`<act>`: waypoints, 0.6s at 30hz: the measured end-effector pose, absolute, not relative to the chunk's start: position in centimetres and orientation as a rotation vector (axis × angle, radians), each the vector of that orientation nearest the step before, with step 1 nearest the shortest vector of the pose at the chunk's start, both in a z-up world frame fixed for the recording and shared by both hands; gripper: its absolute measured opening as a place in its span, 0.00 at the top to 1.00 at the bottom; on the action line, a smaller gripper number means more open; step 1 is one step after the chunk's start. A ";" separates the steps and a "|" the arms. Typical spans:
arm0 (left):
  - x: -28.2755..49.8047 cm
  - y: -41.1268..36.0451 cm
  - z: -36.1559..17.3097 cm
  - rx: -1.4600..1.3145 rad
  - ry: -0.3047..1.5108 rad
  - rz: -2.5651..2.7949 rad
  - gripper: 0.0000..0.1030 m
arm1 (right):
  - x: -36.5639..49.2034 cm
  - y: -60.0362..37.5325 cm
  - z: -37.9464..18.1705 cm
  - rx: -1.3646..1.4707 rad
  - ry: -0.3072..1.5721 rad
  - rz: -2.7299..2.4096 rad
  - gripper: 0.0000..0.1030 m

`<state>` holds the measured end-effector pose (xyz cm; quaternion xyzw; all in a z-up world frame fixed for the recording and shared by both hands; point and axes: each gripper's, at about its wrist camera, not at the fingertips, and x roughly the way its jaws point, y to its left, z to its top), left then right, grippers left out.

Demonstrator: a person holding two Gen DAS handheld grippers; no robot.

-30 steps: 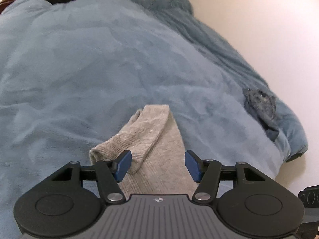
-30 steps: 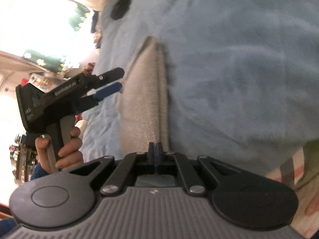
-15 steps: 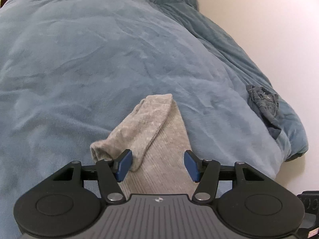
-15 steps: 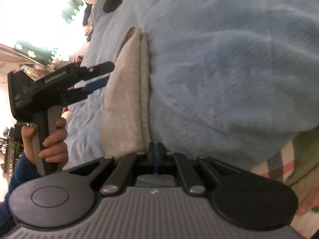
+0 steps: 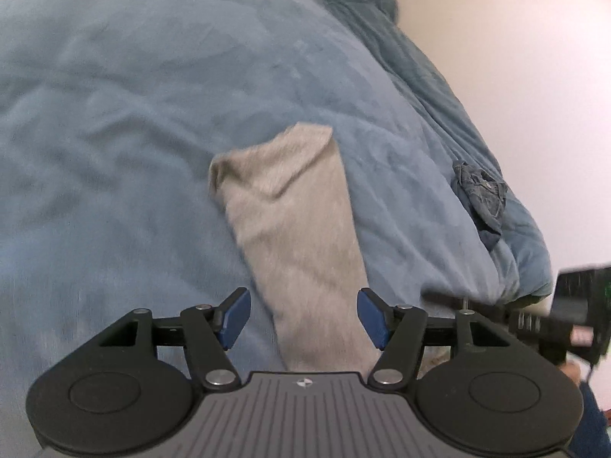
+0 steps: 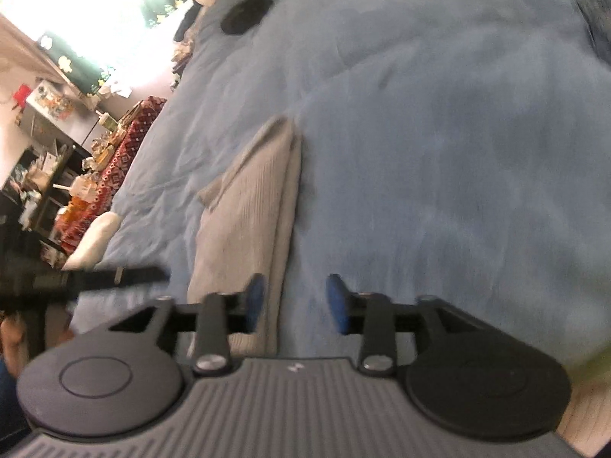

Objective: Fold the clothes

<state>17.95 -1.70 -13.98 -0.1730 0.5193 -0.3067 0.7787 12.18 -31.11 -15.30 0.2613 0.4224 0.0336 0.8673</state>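
Observation:
A grey knit garment [image 5: 301,229], folded into a long narrow strip, lies on the blue blanket [image 5: 133,133]. Its far corner is turned over. My left gripper [image 5: 303,318] hovers over the near end of the strip. Its jaws are opening, and the cloth lies below them, untouched by the pads. In the right wrist view the garment [image 6: 256,210] runs away from my right gripper [image 6: 297,302]. Those jaws are also opening, with the strip's edge by the left pad and blanket under the gap. Each gripper appears blurred at the edge of the other's view.
A crumpled dark denim piece [image 5: 481,194] sits near the blanket's right edge by the pale wall [image 5: 534,76]. A black round object [image 6: 244,15] lies far up the bed. Cluttered shelves and a patterned cloth [image 6: 114,160] stand beyond the bed's left side.
My right gripper went from shut on the garment's near edge to open and lifted off it. The left gripper slid sideways, so the strip now lies centred between its jaws.

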 end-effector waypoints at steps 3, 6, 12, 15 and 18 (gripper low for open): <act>16.6 -1.3 -14.5 -0.394 1.135 -0.664 0.41 | 13.6 -31.7 -14.3 0.522 0.856 0.070 0.14; 15.5 -1.5 -14.9 -0.380 1.141 -0.672 0.41 | 15.6 -32.5 -13.5 0.524 0.846 0.087 0.05; 14.5 -2.0 -17.4 -0.419 1.219 -0.671 0.43 | 18.5 -33.5 -12.6 0.396 0.819 0.110 0.01; 14.7 -1.9 -17.9 -0.455 1.223 -0.694 0.44 | 19.5 -34.7 -12.6 0.435 0.818 0.189 0.01; 14.7 -2.1 -17.3 -0.464 1.199 -0.726 0.48 | 20.5 -35.9 -12.8 0.464 0.843 0.180 0.01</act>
